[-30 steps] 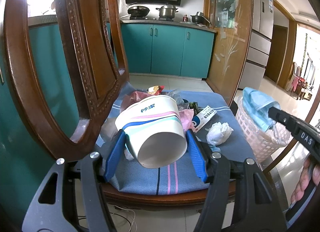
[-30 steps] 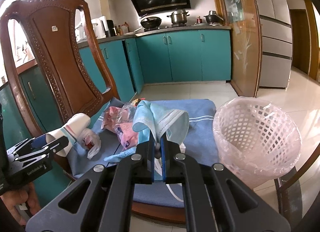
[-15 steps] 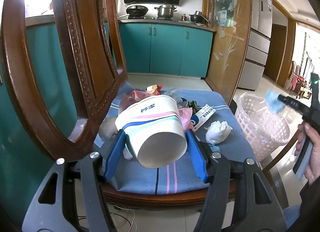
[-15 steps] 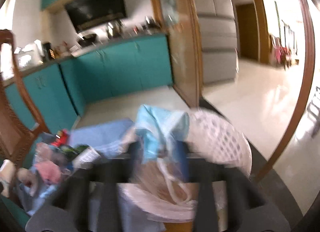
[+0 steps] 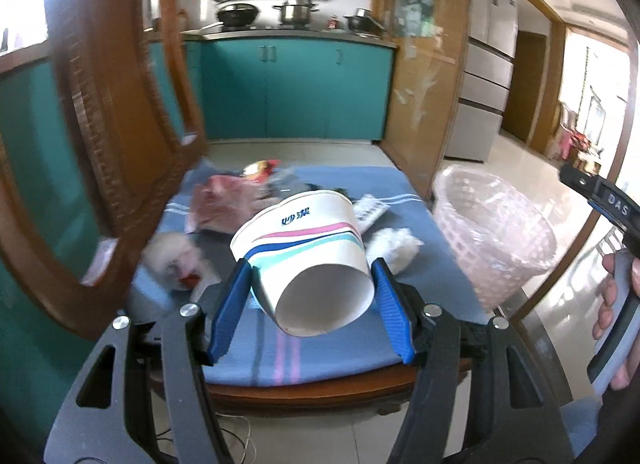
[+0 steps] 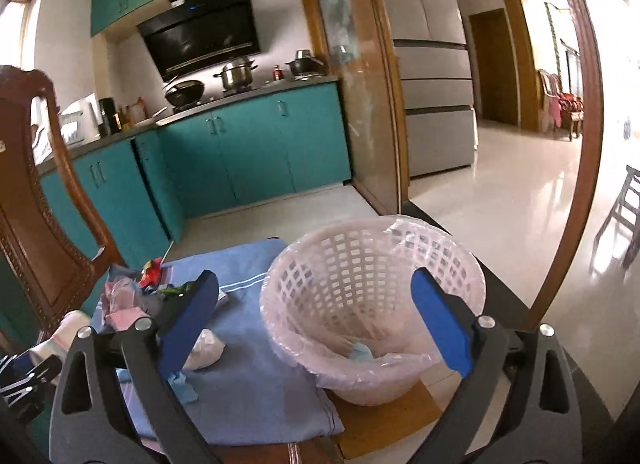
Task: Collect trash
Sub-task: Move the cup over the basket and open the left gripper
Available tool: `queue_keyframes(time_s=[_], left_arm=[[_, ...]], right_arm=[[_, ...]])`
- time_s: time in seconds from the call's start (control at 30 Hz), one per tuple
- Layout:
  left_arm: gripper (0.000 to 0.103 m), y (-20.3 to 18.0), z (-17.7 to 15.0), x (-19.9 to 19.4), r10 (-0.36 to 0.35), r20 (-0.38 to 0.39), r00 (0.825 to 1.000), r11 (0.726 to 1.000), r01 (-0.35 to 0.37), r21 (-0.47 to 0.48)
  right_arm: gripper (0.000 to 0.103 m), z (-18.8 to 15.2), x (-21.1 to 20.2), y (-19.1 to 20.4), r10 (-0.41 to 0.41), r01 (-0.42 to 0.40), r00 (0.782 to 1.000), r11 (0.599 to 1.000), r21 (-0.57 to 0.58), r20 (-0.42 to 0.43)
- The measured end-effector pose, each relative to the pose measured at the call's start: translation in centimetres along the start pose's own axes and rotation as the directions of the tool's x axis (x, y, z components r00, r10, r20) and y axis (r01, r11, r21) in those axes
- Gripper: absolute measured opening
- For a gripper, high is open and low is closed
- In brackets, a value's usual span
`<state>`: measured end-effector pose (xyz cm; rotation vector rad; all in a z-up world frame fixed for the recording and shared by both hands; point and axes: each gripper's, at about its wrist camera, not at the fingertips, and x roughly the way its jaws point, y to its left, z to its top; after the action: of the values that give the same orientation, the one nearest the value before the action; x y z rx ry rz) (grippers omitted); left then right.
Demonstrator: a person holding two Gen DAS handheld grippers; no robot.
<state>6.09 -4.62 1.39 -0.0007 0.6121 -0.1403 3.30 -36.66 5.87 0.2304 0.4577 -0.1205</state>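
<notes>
My left gripper (image 5: 311,276) is shut on a white paper cup (image 5: 304,248) with blue, pink and teal stripes, held on its side above the front of the blue cushion (image 5: 332,344). My right gripper (image 6: 313,276) hovers over the pink mesh basket (image 6: 372,223), its jaws opening with nothing between them. A light blue face mask (image 6: 360,352) lies at the basket's bottom. In the left wrist view the right gripper (image 5: 600,199) shows at the right edge beside the basket (image 5: 496,232), held by a hand.
Loose trash lies on the cushion: a crumpled white tissue (image 5: 394,244), a pink bag (image 5: 224,207), a red-yellow wrapper (image 5: 262,168) and a white packet (image 5: 372,207). The carved wooden chair back (image 5: 120,103) rises at the left. Teal kitchen cabinets (image 6: 248,151) stand behind.
My right gripper swung from the cushion to above the basket and opened; the blue mask dropped into the basket. The left gripper shifted a little, still gripping the cup.
</notes>
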Motion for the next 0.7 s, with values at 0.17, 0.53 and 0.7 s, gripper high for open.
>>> queue_keyframes(time_s=[0.17,0.53,0.7], left_arm=[[0.062,-5.1,1.4,1.6,-0.075,-0.023,0.997,0.995,0.076,0.061],[0.064,-19.9,8.3,8.3,-0.255,-0.037,0.966,0.948,0.257,0.187],[0.091,-21.6,7.8,11.3,-0.172,-0.064,0.983,0.960,0.182,0.214]], right_arm=[[0.095,0.6,-0.6,-1.5,0.001,-0.001,1.000,0.999,0.053,0.010],[0.095,1.3,-3.6,-8.1,-0.126,0.097,0.986,0.968,0.233,0.114],[0.095,1.3,-2.7,-8.0,-0.102,0.080,0.991,0.970,0.228,0.085]])
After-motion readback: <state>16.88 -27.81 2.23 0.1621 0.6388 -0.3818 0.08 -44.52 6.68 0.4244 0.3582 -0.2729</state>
